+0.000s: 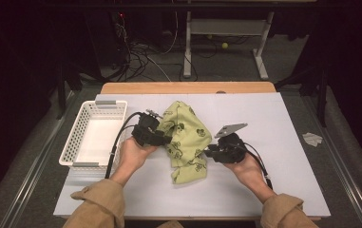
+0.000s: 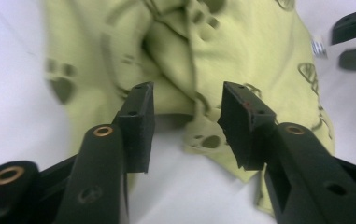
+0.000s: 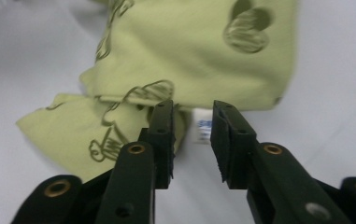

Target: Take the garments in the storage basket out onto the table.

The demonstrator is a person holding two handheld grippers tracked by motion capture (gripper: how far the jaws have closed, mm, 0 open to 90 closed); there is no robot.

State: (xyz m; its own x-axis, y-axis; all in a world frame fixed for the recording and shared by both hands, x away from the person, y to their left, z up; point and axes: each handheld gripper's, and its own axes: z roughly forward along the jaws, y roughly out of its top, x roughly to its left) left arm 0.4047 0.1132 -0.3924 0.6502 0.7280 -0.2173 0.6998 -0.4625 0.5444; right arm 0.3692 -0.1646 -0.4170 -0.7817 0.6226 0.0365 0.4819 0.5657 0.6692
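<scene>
At the near edge of the table, two forearms in tan sleeves come in, each hand holding a gripper beside a crumpled green cloth. The left gripper sits at the cloth's left edge and the right gripper at its right edge. Both have their jaws spread, with nothing pinched between them.

The cloth lies bunched and partly folded in the middle of the table, printed with dark cartoon figures. By the look of it, both grippers have let go of the cloth, so a fold or a placing seems just done. It is still rumpled rather than flat and neat, so tidying appears to remain. The white basket farther left stands empty, so if the cloth is meant for it, that step is not yet done.

The left gripper view shows a deep crease where the cloth gathers, and the other gripper's jaw tips at the far right. The right gripper view shows a small white label at the cloth's edge, just beyond the jaws. The high view shows the basket, a wooden strip at the far edge, and cables on the floor beyond.
</scene>
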